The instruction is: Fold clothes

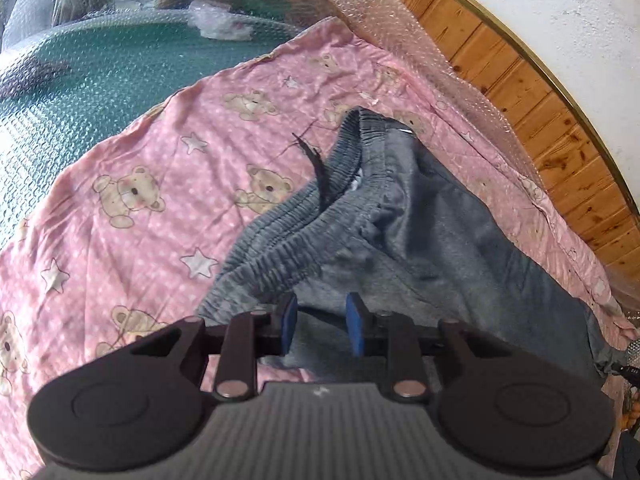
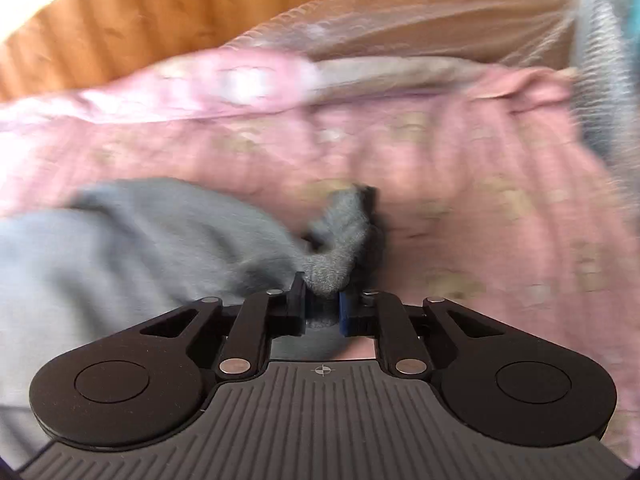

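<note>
Grey sweatpants [image 1: 420, 232] lie across a pink bear-print sheet [image 1: 140, 184]. Their ribbed waistband [image 1: 304, 236], with a black drawstring [image 1: 320, 176], rises toward my left gripper [image 1: 321, 317]. The blue pads [image 1: 289, 316] stand a little apart with a bunch of grey fabric between them, and the cloth hangs from there. In the blurred right wrist view, my right gripper [image 2: 323, 307] is shut on a ribbed grey end of the sweatpants [image 2: 340, 240]. The rest of the garment [image 2: 140, 240] trails off to the left over the sheet [image 2: 480, 200].
Bubble wrap [image 1: 100, 80] covers a green surface beyond the sheet's far edge. A wood-panelled board [image 1: 540, 100] and a white wall [image 1: 560, 8] run along the right. The wooden panelling [image 2: 120, 20] and plastic-wrapped items [image 2: 440, 20] lie behind the sheet in the right wrist view.
</note>
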The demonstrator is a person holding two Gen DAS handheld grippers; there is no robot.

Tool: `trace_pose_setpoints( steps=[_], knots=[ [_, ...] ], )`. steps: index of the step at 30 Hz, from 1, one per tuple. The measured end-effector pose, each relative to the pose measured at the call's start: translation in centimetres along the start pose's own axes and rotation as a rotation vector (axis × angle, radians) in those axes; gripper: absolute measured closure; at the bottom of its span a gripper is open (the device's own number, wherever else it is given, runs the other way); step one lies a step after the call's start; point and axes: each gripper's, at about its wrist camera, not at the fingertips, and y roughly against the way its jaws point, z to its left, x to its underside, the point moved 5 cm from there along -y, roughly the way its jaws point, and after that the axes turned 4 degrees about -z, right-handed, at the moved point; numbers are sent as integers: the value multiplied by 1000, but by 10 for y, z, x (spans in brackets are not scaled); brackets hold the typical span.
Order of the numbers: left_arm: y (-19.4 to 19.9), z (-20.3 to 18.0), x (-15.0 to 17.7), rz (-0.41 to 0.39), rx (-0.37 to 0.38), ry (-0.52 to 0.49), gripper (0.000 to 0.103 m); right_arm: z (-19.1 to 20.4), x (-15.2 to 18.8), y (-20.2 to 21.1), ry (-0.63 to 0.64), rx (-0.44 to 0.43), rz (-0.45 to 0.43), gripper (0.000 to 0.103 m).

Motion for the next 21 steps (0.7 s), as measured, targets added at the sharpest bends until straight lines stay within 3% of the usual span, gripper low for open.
trace_pose_setpoints(
  steps=[3, 4, 7, 8, 11, 13, 15, 20, 21],
  knots=[
    [-5, -21, -6, -21, -13, -14, 77, 5, -70, 87, -271, -289, -261, 99],
    [-8, -28, -8, -25, -12, -19, 77, -2, -93, 103, -334, -308, -325, 99],
    [-17, -50, -16, -36, -10, -37, 75, -48, -144, 95, -572, -212, -368, 99],
    [-20, -57, -18, -39, -10, -48, 72, -69, -147, 71, -674, -132, -320, 98],
    [-24, -75, -24, -44, -8, -96, 70, -116, -124, 2, -856, 104, -140, 92],
    [-22, -79, -30, -54, -4, -111, 65, -126, -91, -25, -840, 207, -23, 90],
    [-22, -73, -39, -66, -1, -112, 59, -129, -61, -26, -854, 229, -16, 88],
    [-41, -57, -74, -94, -8, -127, 48, -130, -12, -6, -858, 268, -61, 57],
    [-49, -56, -82, -98, -7, -136, 46, -123, -6, 1, -838, 273, -68, 56]
  ],
)
